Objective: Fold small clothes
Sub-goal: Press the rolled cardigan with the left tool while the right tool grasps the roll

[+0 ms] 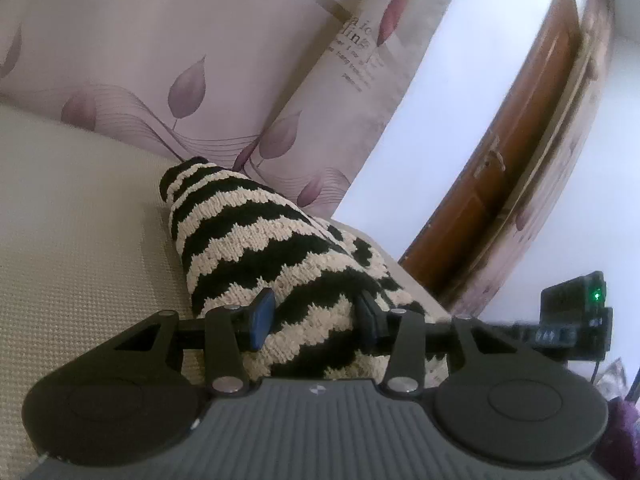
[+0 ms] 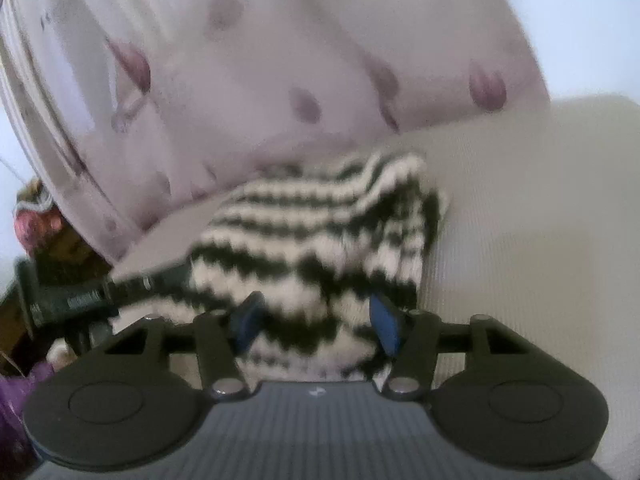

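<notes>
A black-and-cream zigzag knitted garment (image 1: 256,240) lies bunched on a beige textured surface (image 1: 80,240). My left gripper (image 1: 316,312) is shut on its near end, with both blue pads pressed into a thick fold of the knit. In the blurred right wrist view the same garment (image 2: 320,220) runs away from me. My right gripper (image 2: 316,316) stands open around its near edge, and the knit lies loosely between the two blue pads. The garment's underside and its far end are hidden.
A pale fabric with purple leaf prints (image 1: 160,60) rises right behind the garment. A brown wooden door (image 1: 520,140) and a white wall are at the right. A black device with a green light (image 1: 576,312) sits close at the right. The beige surface (image 2: 520,240) spreads to the right.
</notes>
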Motion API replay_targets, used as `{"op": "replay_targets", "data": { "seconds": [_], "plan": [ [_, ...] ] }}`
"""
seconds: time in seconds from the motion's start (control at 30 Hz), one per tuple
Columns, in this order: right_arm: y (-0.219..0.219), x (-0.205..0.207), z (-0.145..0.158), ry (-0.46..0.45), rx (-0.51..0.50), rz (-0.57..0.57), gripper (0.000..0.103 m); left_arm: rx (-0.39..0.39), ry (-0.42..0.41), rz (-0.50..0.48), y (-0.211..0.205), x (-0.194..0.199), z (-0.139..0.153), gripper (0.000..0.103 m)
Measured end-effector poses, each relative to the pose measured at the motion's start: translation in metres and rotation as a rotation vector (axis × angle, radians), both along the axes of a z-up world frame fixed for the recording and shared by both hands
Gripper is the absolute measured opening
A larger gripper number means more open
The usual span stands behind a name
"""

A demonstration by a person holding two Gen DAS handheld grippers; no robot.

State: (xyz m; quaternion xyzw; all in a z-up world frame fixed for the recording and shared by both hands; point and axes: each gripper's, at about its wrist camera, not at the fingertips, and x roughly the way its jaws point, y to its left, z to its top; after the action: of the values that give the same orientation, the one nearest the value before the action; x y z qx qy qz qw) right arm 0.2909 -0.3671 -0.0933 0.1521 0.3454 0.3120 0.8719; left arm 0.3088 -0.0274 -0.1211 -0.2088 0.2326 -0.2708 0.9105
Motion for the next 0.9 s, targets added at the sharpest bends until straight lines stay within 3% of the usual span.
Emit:
{"op": "replay_targets", "data": {
  "seconds": [0.03,0.07,0.23,0.27,0.3,0.37,0.5,0.6,0.8,0.9],
  "plan": [
    [0.004,-0.003,-0.003,-0.004,-0.003,0.013,0.028,0.017,-0.014,0.005,-0.003,0.0,0.001,0.047],
    [0.008,-0.006,-0.004,-0.007,-0.021,0.015,0.021,0.031,-0.028,0.013,-0.003,-0.003,0.0,0.052],
    [-0.022,-0.017,0.018,-0.062,0.073,-0.124,0.016,0.044,-0.054,0.025,-0.004,-0.011,0.002,0.083],
    [-0.027,-0.015,0.014,-0.043,0.075,-0.136,0.016,0.059,-0.052,0.031,-0.006,-0.013,0.002,0.097],
    [-0.031,-0.013,0.003,0.005,0.061,-0.153,0.016,0.078,-0.02,0.046,-0.007,-0.012,0.001,0.103],
    [-0.034,-0.011,-0.02,0.09,0.077,-0.129,0.015,0.036,0.022,0.026,-0.004,-0.007,-0.003,0.098],
    [-0.049,-0.012,-0.019,0.092,0.204,-0.149,0.018,0.015,0.006,0.053,0.002,-0.007,-0.004,0.095],
    [-0.045,-0.012,-0.011,0.075,0.192,-0.155,0.023,0.046,-0.022,0.049,-0.002,-0.009,-0.003,0.086],
    [-0.042,-0.013,0.045,-0.126,0.175,-0.225,0.023,0.093,-0.062,0.039,-0.008,-0.016,-0.002,0.083],
    [-0.01,0.009,0.066,-0.191,0.072,-0.173,0.023,0.083,-0.056,0.044,-0.006,-0.015,-0.003,0.083]
  ]
}}
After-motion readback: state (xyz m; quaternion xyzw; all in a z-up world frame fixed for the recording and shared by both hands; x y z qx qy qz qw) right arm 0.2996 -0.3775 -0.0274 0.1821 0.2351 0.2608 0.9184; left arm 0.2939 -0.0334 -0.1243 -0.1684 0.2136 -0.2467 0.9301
